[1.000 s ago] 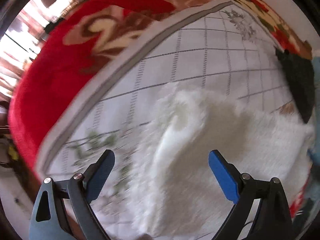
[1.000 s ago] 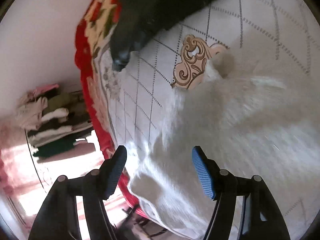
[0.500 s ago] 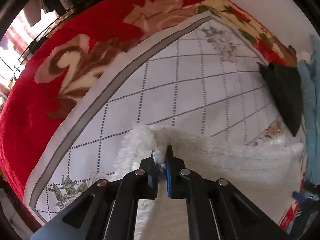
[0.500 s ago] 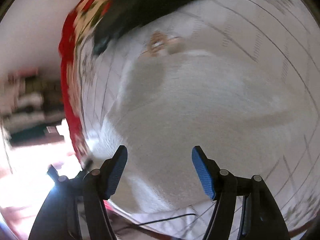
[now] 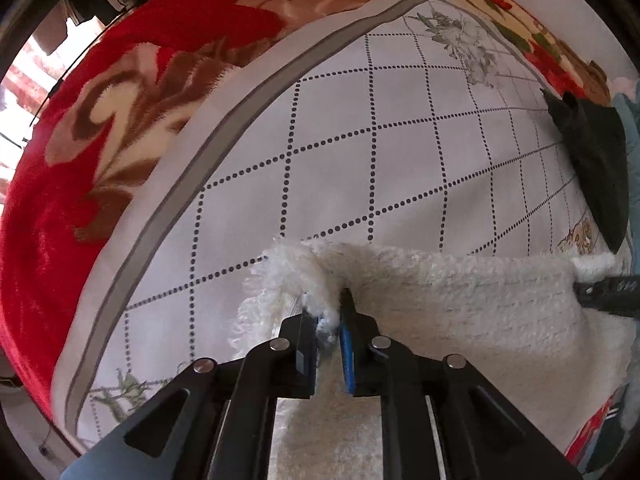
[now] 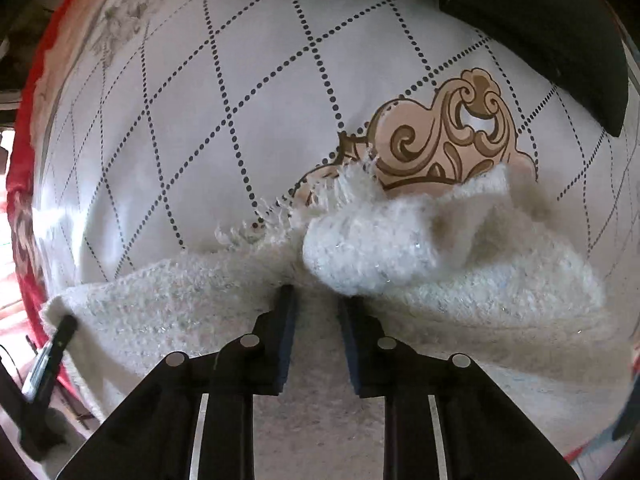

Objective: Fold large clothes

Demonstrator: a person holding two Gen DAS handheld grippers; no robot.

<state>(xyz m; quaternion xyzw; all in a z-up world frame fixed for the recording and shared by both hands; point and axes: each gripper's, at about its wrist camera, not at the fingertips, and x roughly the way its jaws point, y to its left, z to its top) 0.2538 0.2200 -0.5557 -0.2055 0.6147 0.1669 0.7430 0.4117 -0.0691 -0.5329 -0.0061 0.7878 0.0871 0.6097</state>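
Note:
A fluffy white garment lies on a white sheet with a dotted diamond grid. My left gripper is shut on the garment's fringed left corner. In the right wrist view the same white garment bunches into a fold ahead of my right gripper, whose jaws are pinched on the garment's edge. The other gripper's tip shows at the far left of the right wrist view and at the far right of the left wrist view.
A red floral blanket lies under the sheet and borders it on the left. A black garment lies at the sheet's far right, also at the top of the right wrist view. A pale blue cloth sits beside it.
Both grippers went from open to shut. The left closed on the garment's corner first; the right closed on the garment's edge in the last half second.

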